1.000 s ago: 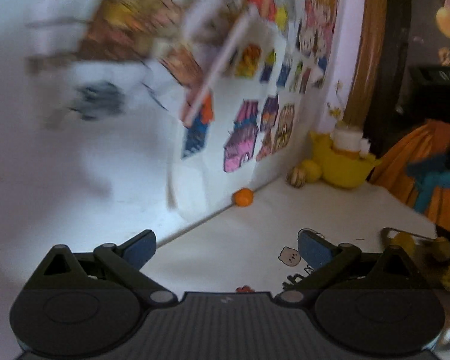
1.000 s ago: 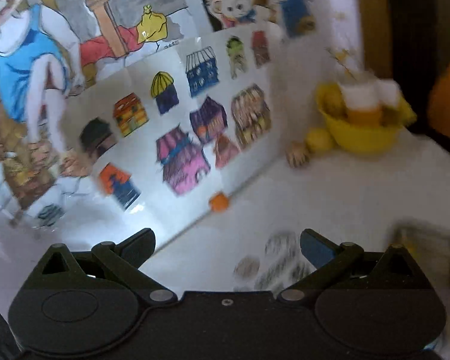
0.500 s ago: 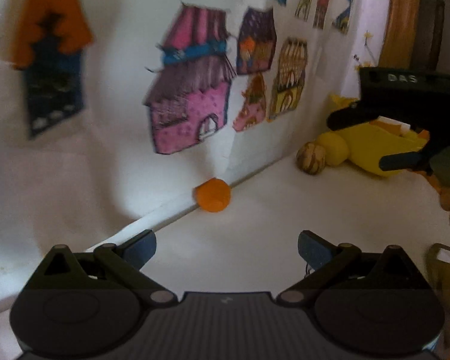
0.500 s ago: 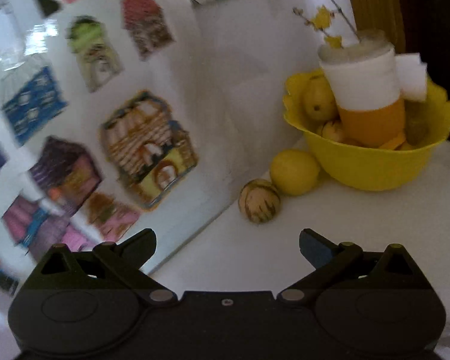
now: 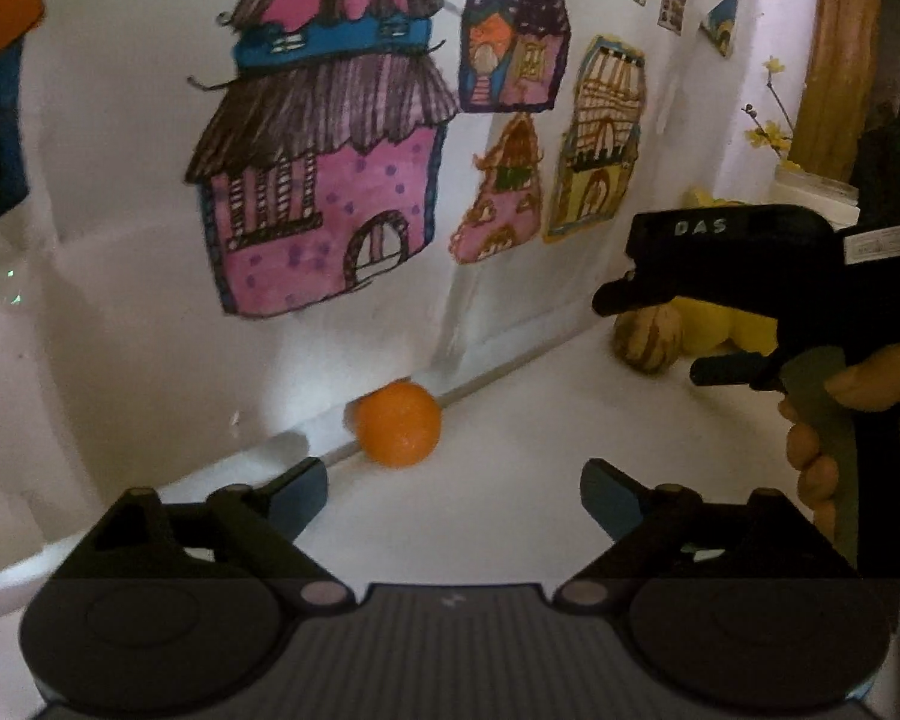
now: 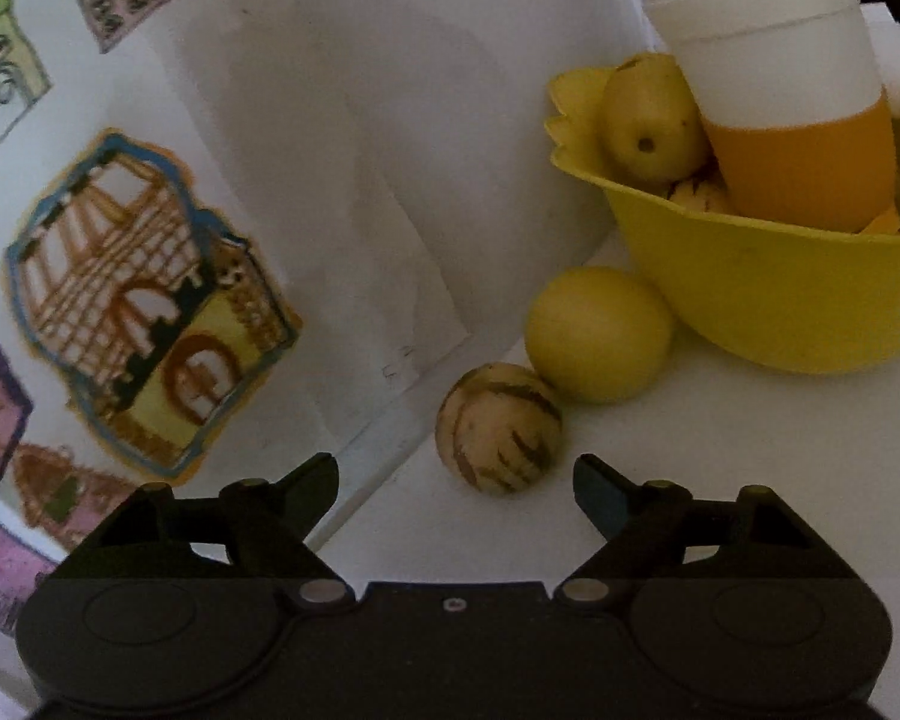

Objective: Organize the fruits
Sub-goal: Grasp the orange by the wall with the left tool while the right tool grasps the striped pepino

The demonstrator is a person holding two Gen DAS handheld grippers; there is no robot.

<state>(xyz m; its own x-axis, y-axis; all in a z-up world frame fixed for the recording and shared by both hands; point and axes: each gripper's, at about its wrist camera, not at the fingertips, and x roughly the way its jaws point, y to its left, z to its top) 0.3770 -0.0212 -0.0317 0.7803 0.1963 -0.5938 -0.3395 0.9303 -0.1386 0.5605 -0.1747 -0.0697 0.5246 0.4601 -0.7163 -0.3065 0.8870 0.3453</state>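
One orange fruit (image 5: 397, 423) was recorded on the white tabletop (image 5: 510, 498), touching the foot of the white wall board (image 5: 120, 276), just beyond the left gripper (image 5: 453, 495). One striped round fruit (image 6: 499, 427) and one plain yellow fruit (image 6: 597, 333) were noted touching each other, just left of one yellow bowl (image 6: 768, 294). In the bowl, at least two further yellow fruits and one white-and-orange cup (image 6: 786, 102) were counted. Several painted house pictures were listed on the board. The left gripper's jaws were found wide, having just been closing, nothing between them. The right gripper (image 6: 455, 489) likewise stood wide, just closing, the striped fruit just ahead, untouched.
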